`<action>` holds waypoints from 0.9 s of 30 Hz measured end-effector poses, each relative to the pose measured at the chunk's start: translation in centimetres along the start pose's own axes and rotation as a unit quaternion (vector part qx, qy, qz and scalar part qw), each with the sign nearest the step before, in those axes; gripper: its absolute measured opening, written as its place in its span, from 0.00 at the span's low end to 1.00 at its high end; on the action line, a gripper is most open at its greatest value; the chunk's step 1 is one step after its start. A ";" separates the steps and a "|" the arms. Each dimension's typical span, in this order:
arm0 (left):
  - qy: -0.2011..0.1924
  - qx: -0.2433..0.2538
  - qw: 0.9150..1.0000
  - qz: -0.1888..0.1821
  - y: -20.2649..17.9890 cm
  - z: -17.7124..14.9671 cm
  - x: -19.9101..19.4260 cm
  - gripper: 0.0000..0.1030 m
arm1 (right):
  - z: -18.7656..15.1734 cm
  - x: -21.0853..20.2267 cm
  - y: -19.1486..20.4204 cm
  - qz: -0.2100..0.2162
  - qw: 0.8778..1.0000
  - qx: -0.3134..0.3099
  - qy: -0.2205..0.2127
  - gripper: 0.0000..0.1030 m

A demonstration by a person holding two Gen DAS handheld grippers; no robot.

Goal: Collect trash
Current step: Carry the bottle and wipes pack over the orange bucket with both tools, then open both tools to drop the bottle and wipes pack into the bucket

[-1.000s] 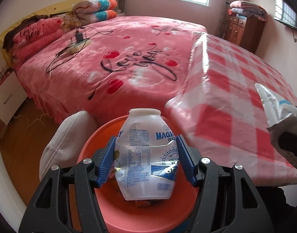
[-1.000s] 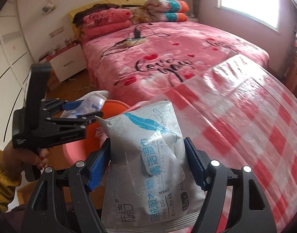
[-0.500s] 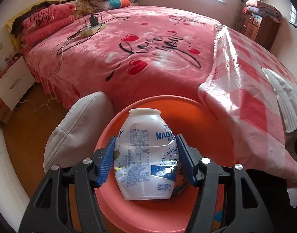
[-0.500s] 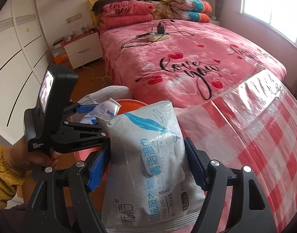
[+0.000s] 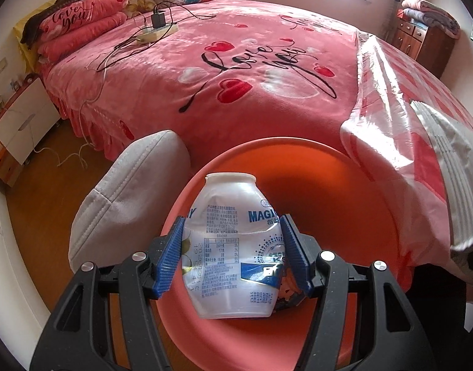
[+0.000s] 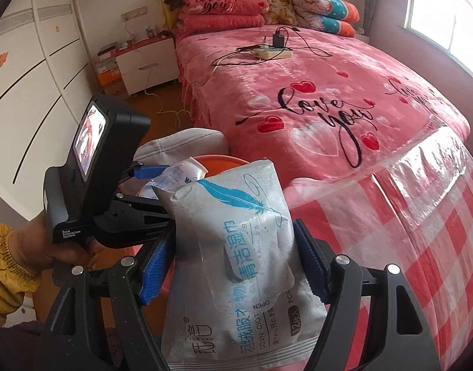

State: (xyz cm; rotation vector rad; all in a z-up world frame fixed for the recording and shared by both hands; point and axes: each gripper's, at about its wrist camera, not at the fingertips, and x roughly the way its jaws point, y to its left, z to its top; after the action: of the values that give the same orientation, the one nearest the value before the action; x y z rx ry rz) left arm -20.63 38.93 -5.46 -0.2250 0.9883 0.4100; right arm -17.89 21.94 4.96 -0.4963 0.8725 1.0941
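My left gripper (image 5: 231,255) is shut on a crushed white plastic bottle (image 5: 233,247) with blue print, held just above the open orange bin (image 5: 344,216). In the right wrist view the same bottle (image 6: 180,174) and the left gripper (image 6: 143,170) hang over the bin's rim (image 6: 224,159). My right gripper (image 6: 236,262) is shut on a grey wet-wipe pack (image 6: 236,262) with a blue feather, beside and slightly above the bin. The pack's edge (image 5: 446,160) shows at the right of the left wrist view.
A pink bed (image 5: 236,61) fills the background with a power strip and cables (image 5: 156,31). A red checked plastic cloth (image 6: 421,232) covers a surface at the right. A grey cushion (image 5: 128,191) leans beside the bin. A white nightstand (image 6: 146,65) stands further back.
Both grippers have come closer to the orange bin; the bottle now hangs lower over its opening, and the wipe pack has swung left toward it. Both grips stayed the same.
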 end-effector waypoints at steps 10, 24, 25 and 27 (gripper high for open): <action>0.021 -0.005 1.000 0.012 0.2 -0.1 1.5 0.63 | 0.4 1.3 0.1 -0.011 1.000 -0.005 0.004 0.81; 0.027 0.004 0.999 0.021 -0.3 -0.3 1.8 0.75 | -0.8 -1.2 -4.3 -0.006 0.995 0.089 -0.034 0.89; 0.027 0.006 0.999 0.023 -0.3 -0.3 1.8 0.75 | -1.0 -1.3 -4.5 -0.010 0.995 0.092 -0.035 0.89; 0.028 0.009 0.999 0.026 -0.4 -0.2 1.9 0.75 | -1.4 -1.6 -4.7 -0.014 0.995 0.096 -0.036 0.89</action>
State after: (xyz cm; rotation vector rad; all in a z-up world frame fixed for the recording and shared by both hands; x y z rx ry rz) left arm -19.70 38.89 -7.17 -0.1960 1.0546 0.4451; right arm -14.35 18.16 5.18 -0.3061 0.8955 0.9851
